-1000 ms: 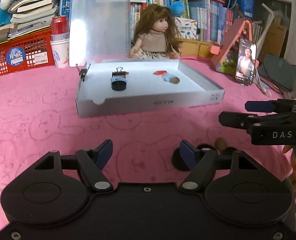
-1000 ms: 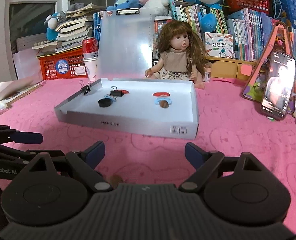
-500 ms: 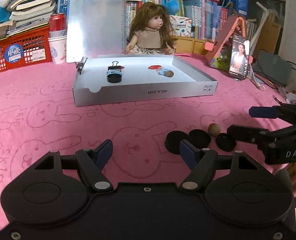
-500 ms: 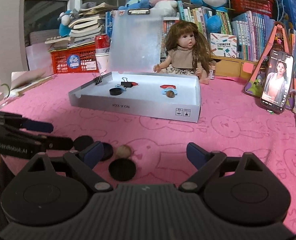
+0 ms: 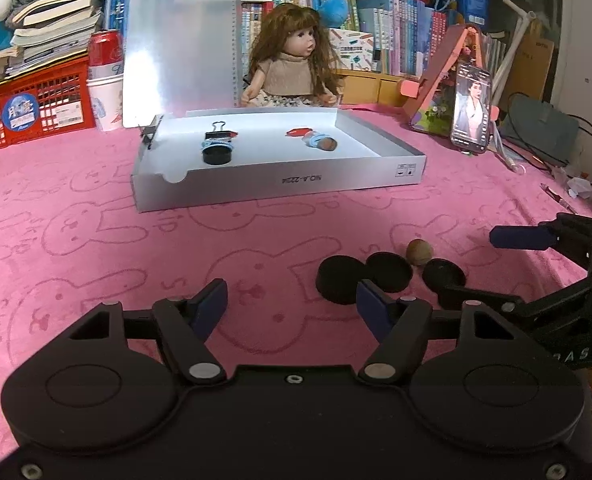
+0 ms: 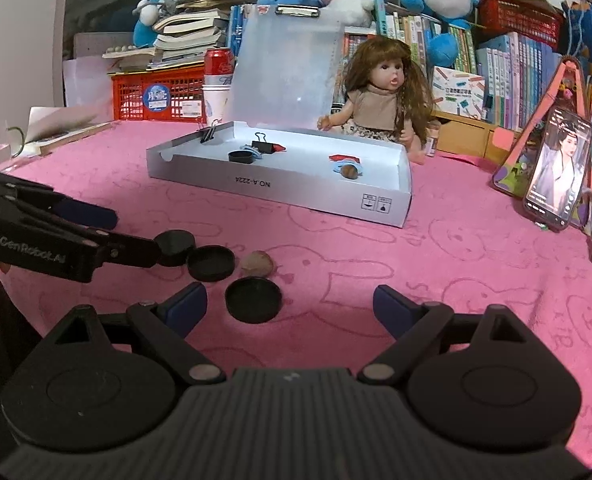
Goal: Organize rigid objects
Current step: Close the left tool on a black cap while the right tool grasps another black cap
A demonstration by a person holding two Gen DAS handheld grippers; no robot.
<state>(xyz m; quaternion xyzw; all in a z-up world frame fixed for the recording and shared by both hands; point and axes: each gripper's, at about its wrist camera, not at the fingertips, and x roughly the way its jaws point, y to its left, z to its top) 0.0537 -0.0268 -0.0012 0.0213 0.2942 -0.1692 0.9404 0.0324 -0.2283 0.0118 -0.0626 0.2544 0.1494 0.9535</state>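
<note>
- Left gripper [image 5: 291, 300]: lower centre of the left wrist view; jaws part-way apart and closing, with only pink cloth [image 5: 96, 248] between the pads.
- Right gripper [image 6: 290, 306]: lower centre of the right wrist view; jaws wide, gripping nothing. One black cap [image 6: 253, 299] lies on the cloth in the gap, nearer the left finger, untouched.
- In the left wrist view the right gripper enters from the right edge, at mid height.
- Two more caps [image 6: 211, 263] overlap left of centre, near the left gripper's tip as seen in the right wrist view.
- Nut [image 6: 257, 263]: just beside these caps, above the lone cap.
- Tray [image 5: 280, 182]: upper centre, well apart from the caps. It holds a cap with a binder clip [image 5: 219, 136] at left and a second nut [image 5: 328, 144] at right.
- Doll [image 5: 292, 60]: sits behind the tray.
- Phone [image 5: 471, 114]: upper right, propped upright.
</note>
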